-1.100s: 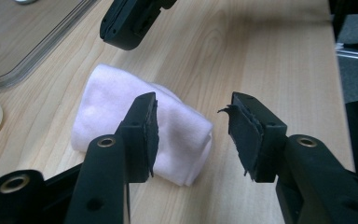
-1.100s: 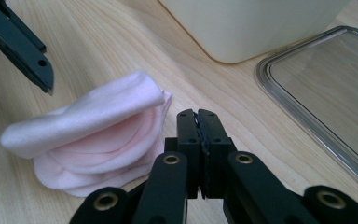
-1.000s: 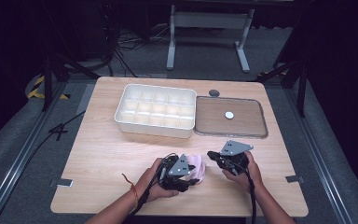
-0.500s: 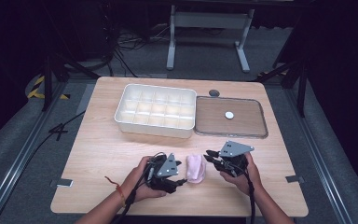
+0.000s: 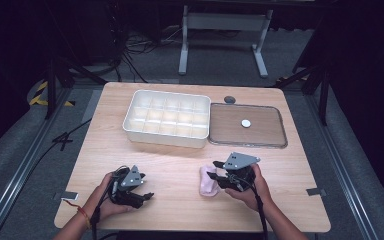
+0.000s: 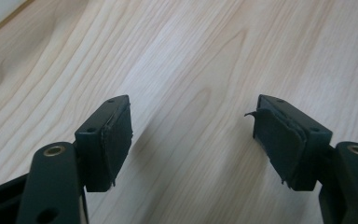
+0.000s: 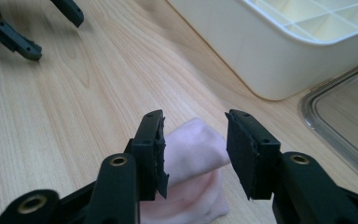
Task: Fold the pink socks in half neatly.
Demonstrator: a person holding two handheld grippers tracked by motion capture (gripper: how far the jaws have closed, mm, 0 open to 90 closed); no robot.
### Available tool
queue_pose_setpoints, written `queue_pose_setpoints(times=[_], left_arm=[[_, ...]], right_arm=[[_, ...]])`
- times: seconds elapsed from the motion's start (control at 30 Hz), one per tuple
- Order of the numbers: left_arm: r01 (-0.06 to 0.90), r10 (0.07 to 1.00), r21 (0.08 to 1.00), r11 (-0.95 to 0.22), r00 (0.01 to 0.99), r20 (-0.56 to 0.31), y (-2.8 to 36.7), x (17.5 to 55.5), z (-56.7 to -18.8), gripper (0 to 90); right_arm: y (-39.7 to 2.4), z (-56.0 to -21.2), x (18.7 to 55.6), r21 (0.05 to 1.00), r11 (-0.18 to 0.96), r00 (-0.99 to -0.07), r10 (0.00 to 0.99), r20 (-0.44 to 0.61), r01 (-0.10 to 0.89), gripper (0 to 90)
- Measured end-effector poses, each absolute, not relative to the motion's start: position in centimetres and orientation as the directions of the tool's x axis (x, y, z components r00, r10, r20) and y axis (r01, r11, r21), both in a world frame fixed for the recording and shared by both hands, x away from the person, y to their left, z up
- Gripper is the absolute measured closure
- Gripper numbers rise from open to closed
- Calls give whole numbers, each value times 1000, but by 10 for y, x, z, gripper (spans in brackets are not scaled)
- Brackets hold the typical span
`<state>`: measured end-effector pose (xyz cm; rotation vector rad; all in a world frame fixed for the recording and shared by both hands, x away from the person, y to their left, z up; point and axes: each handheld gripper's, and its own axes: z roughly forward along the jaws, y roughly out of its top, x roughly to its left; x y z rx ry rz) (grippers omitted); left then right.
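Two grippers sit low over the table. The right gripper, its jaws just opening, straddles the pink cloth without pinching it. The left gripper, spread and also just opening, has only bare wood between its pads.

A white divided box sits on the wooden counter. Just beside it lies a clear flat lid with a white knob. A small dark disc rests behind them.
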<state>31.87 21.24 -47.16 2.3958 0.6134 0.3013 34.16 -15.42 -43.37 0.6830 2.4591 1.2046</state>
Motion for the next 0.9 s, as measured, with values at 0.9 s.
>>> queue_pose_setpoints(times=[0.9], left_arm=[[356,509,670,-651,860,38,223,320,-477,243]], right_arm=[[-158,-475,370,687,505,-818,525,236,522,525]])
